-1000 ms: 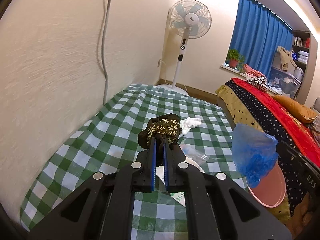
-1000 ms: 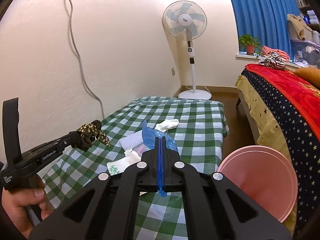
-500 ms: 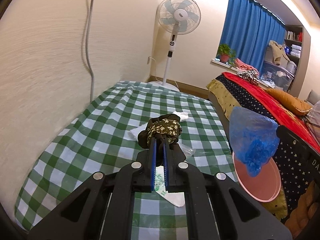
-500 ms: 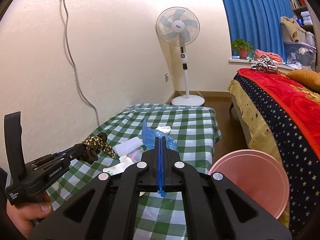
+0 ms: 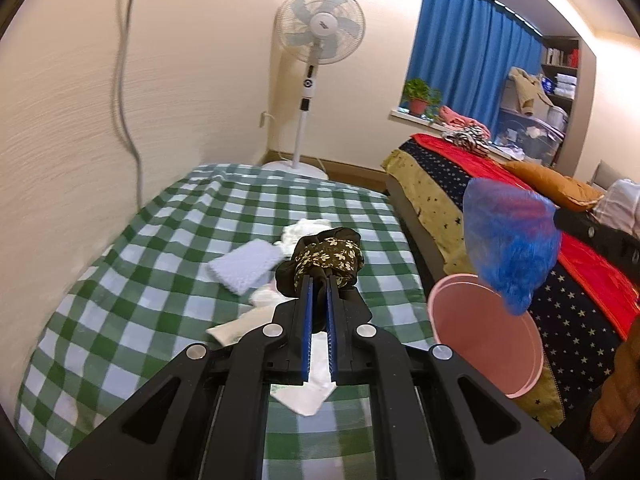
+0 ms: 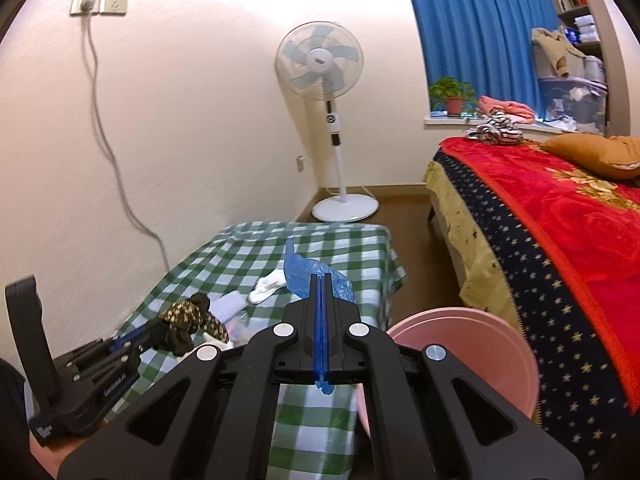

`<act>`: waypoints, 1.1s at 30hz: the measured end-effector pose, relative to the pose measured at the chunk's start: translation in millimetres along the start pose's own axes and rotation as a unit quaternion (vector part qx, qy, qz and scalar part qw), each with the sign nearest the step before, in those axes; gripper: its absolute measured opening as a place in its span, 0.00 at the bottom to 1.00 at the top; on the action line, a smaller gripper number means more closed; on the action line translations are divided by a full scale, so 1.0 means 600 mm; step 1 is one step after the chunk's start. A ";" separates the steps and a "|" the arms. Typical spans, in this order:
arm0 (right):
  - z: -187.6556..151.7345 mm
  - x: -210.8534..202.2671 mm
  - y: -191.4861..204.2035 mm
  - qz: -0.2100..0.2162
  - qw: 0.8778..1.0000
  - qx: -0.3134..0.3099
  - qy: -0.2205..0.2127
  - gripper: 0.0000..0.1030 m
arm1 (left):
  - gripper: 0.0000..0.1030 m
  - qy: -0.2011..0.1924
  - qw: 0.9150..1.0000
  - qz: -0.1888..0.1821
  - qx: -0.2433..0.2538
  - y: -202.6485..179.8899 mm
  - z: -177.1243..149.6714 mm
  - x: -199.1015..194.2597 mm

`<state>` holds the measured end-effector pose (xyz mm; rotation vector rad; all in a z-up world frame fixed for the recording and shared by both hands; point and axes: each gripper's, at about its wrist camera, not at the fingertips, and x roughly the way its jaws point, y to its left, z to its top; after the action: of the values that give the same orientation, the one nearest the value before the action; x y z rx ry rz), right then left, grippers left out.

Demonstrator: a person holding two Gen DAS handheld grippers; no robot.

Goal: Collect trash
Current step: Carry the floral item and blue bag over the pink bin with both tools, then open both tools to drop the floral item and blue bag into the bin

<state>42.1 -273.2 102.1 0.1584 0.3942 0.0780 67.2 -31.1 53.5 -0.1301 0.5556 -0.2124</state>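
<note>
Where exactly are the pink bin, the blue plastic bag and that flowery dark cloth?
pink bin (image 6: 476, 344), right wrist view, on its inner wall.
blue plastic bag (image 5: 510, 240), left wrist view, on its bunched middle.
flowery dark cloth (image 5: 326, 258), left wrist view, on the flower-printed band.

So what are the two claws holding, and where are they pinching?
The left claw pinches the dark flowery cloth by its bunched lower end. The right claw pinches the blue plastic bag by one edge.
</note>
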 end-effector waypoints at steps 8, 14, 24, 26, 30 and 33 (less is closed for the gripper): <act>0.032 -0.024 -0.069 -0.035 0.999 0.006 -0.008 0.00 | 0.06 0.002 0.999 -0.032 0.020 -0.054 0.005 0.011; 0.043 -0.025 -0.126 -0.064 0.998 0.023 -0.012 0.00 | 0.06 0.002 0.998 -0.054 0.044 -0.104 0.006 0.023; 0.013 -0.007 -0.188 -0.107 0.992 0.058 -0.005 0.00 | 0.06 0.016 0.993 -0.088 0.077 -0.187 -0.010 0.060; 0.012 -0.002 -0.192 -0.115 0.992 0.057 -0.006 0.00 | 0.06 0.020 0.992 -0.095 0.083 -0.208 -0.015 0.072; 0.007 0.016 -0.202 -0.125 0.990 0.061 0.005 0.00 | 0.06 0.029 0.990 -0.107 0.093 -0.240 -0.024 0.093; 0.006 0.019 -0.211 -0.127 0.989 0.069 0.007 0.00 | 0.06 0.036 0.988 -0.113 0.098 -0.258 -0.031 0.108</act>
<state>59.8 -397.5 79.9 0.2435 0.4316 -0.2006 85.8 -197.9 32.8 0.0071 0.5879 -0.4929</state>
